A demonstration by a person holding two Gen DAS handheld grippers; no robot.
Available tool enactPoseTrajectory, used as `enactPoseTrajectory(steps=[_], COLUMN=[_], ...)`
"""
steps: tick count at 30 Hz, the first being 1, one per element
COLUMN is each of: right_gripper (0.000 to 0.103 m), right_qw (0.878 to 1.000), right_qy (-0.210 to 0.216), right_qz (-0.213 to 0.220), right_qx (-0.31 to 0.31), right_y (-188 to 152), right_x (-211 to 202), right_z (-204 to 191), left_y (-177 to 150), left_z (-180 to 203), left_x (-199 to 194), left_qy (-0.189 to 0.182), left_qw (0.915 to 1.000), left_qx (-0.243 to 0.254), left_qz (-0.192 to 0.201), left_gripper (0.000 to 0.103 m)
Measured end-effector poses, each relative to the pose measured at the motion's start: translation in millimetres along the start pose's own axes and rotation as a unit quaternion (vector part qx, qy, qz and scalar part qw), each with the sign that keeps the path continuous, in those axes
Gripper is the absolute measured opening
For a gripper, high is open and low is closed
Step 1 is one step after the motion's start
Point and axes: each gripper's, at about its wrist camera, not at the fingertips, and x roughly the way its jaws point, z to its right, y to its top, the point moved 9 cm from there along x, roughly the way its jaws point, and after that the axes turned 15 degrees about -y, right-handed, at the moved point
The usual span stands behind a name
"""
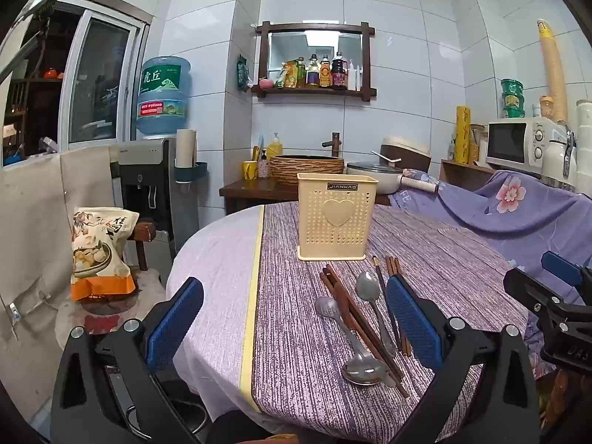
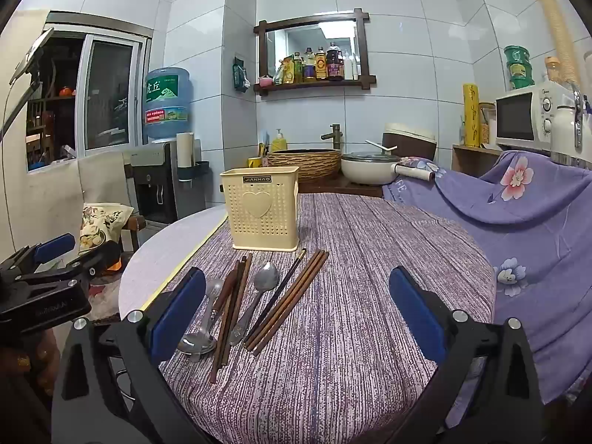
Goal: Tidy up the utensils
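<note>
A cream perforated utensil holder (image 1: pixel 336 216) with a heart on its front stands upright on the round table's purple cloth (image 1: pixel 444 255); it also shows in the right wrist view (image 2: pixel 261 207). In front of it lie metal spoons (image 1: pixel 370 292) (image 2: pixel 264 281) and several brown chopsticks (image 1: pixel 351 314) (image 2: pixel 288 301), loose and crossing. My left gripper (image 1: pixel 294 318) is open and empty, near the table's front edge, left of the utensils. My right gripper (image 2: pixel 298 312) is open and empty, above the cloth just right of the utensils.
A snack bag (image 1: pixel 100 251) sits on a stool left of the table. A water dispenser (image 1: pixel 155 185) stands behind it. A counter with a basin (image 1: pixel 307 168) and a pan (image 1: pixel 373 179) is beyond the table. A flowered purple cloth (image 2: pixel 518 203) drapes at the right.
</note>
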Motion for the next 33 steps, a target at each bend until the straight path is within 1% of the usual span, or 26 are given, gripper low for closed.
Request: enactPoseTrajectory(steps=[33], right_gripper=[0.098], right_qw=[1.0], right_qy=[0.001], right_qz=[-0.003], right_qx=[0.002], right_y=[-0.3], right_x=[-0.9], right_z=[-0.4], left_y=[-3.8], left_z=[-3.2], left_x=[1.8], left_qy=[0.0], left_qw=[1.0], left_qx=[-0.003], left_qz=[-0.003], left_gripper=[0.097])
